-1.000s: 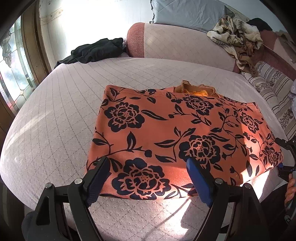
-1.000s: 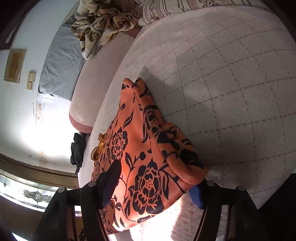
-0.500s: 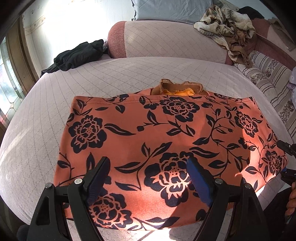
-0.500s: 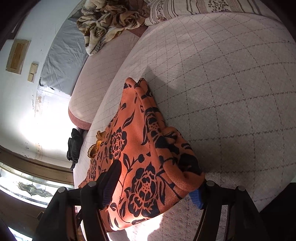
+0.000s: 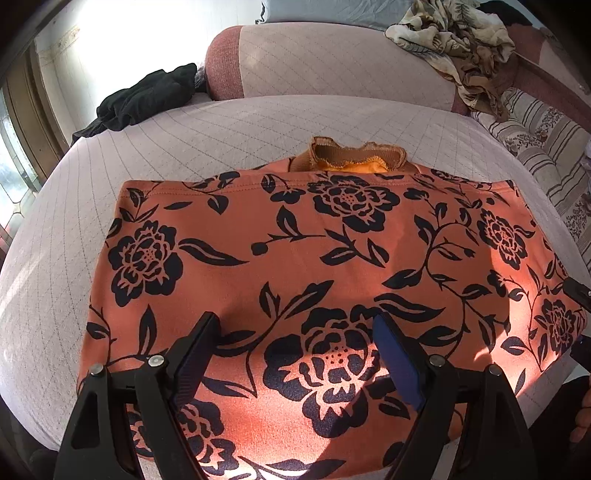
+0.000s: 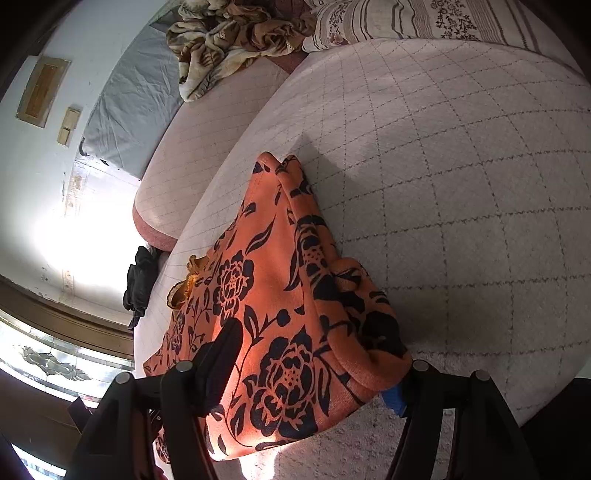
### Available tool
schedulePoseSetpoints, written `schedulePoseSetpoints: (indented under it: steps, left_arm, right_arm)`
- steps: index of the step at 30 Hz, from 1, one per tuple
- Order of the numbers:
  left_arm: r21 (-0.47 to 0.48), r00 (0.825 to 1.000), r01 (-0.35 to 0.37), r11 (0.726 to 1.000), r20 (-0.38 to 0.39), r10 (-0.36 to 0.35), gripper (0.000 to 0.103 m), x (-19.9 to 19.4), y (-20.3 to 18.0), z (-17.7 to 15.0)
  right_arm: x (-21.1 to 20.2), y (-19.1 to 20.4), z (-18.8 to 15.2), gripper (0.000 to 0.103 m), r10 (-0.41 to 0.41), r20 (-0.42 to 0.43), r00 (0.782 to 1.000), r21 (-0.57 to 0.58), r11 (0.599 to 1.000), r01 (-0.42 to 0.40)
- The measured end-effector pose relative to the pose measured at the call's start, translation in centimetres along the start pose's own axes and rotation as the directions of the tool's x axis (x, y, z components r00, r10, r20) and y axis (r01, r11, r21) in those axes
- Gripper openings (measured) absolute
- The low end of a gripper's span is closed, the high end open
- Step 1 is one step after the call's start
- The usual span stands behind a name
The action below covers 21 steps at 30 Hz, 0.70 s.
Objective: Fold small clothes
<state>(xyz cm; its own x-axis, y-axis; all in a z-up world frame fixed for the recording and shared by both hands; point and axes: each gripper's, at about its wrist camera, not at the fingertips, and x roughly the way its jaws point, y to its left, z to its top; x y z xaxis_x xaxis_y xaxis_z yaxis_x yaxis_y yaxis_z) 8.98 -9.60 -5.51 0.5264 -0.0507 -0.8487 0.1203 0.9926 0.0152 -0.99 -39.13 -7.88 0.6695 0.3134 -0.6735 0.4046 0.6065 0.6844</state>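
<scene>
An orange garment with black flowers (image 5: 295, 258) lies folded and flat on the quilted pink cushion (image 5: 184, 140). A frilly orange-brown edge (image 5: 354, 158) sticks out at its far side. My left gripper (image 5: 295, 350) is open, hovering just over the garment's near middle. My right gripper (image 6: 314, 365) is open around the garment's right end (image 6: 295, 314), one finger above the cloth and one beneath its folded edge. The right gripper's tip also shows at the right edge of the left wrist view (image 5: 580, 295).
A black garment (image 5: 147, 96) lies at the cushion's far left. A crumpled beige patterned cloth (image 5: 454, 33) lies on the backrest (image 5: 332, 70). Striped floral cushions (image 5: 543, 147) lie at the right. A window (image 6: 48, 362) is on the left.
My left gripper has moved right and forward, from the garment's left corner to over its near middle. The right gripper has stayed at the garment's right end, still open.
</scene>
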Motion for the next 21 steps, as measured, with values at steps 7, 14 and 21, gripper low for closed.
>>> schedulePoseSetpoints:
  steps: [7,14,21]
  left_arm:
    - [-0.001,1.000,0.010,1.000,0.014,-0.010,0.086,0.3,0.3,-0.3]
    - [-0.025,1.000,0.028,0.999,0.015,-0.028,0.086,-0.3,0.6,0.1]
    - [-0.011,1.000,0.017,1.000,0.001,-0.017,0.086,0.7,0.2,0.1]
  right_arm:
    - [0.2,0.3,-0.1,0.070,-0.019,-0.002,1.000,-0.015,1.000,0.019]
    - [0.3,0.3,-0.1,0.070,-0.026,-0.004,1.000,-0.021,0.999,0.026]
    - [0.4,0.1,-0.1,0.070,-0.020,-0.003,1.000,-0.019,1.000,0.020]
